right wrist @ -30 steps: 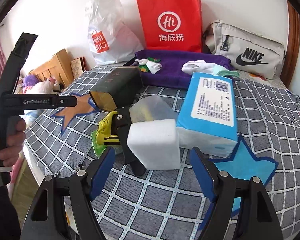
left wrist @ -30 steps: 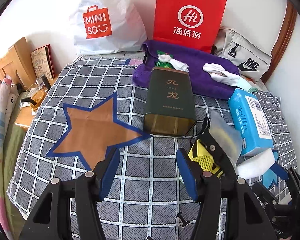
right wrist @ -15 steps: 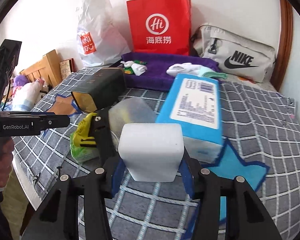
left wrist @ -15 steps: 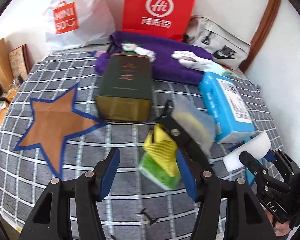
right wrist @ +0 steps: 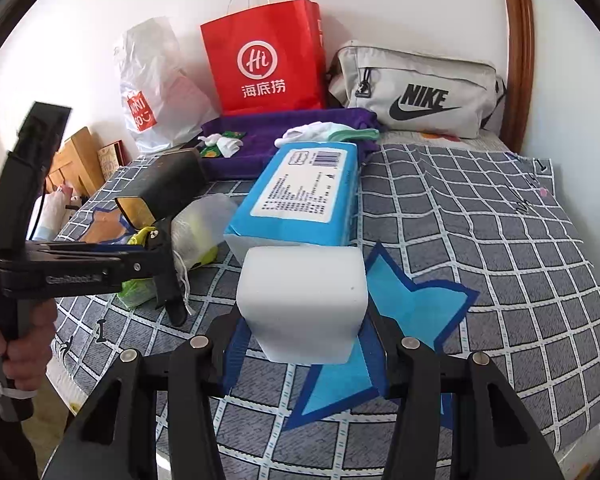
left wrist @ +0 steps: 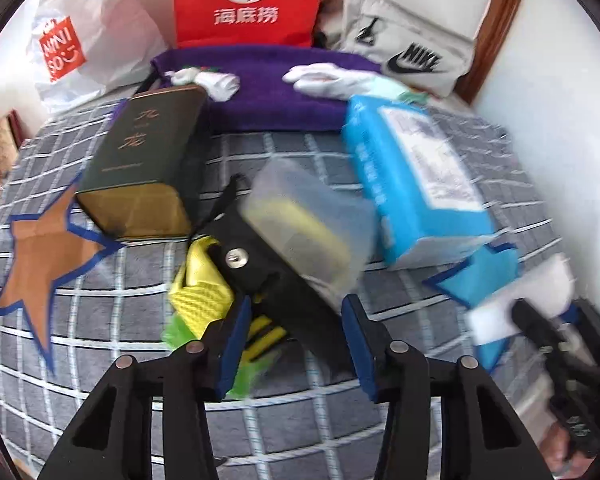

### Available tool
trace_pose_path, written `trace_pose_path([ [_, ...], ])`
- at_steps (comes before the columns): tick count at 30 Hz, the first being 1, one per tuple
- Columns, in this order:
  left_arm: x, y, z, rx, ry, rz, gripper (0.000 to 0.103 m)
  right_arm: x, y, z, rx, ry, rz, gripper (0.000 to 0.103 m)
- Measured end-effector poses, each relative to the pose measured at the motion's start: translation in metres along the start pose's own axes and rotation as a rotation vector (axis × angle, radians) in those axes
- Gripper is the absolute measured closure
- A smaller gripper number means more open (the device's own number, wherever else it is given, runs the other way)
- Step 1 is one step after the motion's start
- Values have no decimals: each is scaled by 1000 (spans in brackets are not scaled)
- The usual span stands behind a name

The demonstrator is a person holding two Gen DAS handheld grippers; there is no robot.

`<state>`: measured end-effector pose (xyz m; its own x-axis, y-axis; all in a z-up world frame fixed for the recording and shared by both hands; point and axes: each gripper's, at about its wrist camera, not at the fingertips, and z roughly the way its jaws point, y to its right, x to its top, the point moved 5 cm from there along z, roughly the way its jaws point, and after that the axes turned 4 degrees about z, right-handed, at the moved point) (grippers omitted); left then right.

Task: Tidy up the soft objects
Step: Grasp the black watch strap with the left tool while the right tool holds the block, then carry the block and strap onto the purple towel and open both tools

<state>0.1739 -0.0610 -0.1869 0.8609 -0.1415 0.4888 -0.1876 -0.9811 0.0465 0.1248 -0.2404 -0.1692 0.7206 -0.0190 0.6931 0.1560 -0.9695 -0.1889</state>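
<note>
I am holding the white foam block (right wrist: 302,300) clamped in the right gripper (right wrist: 304,344), above the blue star patch (right wrist: 412,308) near the bedspread's (right wrist: 500,240) front edge. I am keeping the left gripper (left wrist: 296,336) wide open around the black clamp handle (left wrist: 276,280), not touching it.

open quilt (right wrist: 480,216) right, tissue pack (right wrist: 304,196) blocking centre

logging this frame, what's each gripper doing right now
Left gripper: open, holding nothing, fingers either side of a black clamp.
Right gripper: shut on the white sponge block.
</note>
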Motion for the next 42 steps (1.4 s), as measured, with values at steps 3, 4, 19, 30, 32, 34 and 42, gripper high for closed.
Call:
trace_pose_path([
  [3,-7,-9,-4,13,9,13,67,-3,3,3,0,-18,-2,53],
  [4,-9,-15,-7,13,8,4,67,-4,3,4,-1,-22,-6,53],
  [19,-7,-13,2,42,5,36,76,-7,-8,9,29,-32,-22,53],
  [30,-12,-19,-2,20,-2,-2,75,-6,-2,7,18,-36,-1,53],
  [32,-10,-20,1,15,5,-9,75,-6,-3,7,17,-39,-6,53],
  [34,-8,-21,1,-11,9,-23,78,-6,-5,7,16,-41,-14,53],
  [42,-8,-32,-21,-55,39,-69,80,-6,-7,13,34,-69,-5,54],
])
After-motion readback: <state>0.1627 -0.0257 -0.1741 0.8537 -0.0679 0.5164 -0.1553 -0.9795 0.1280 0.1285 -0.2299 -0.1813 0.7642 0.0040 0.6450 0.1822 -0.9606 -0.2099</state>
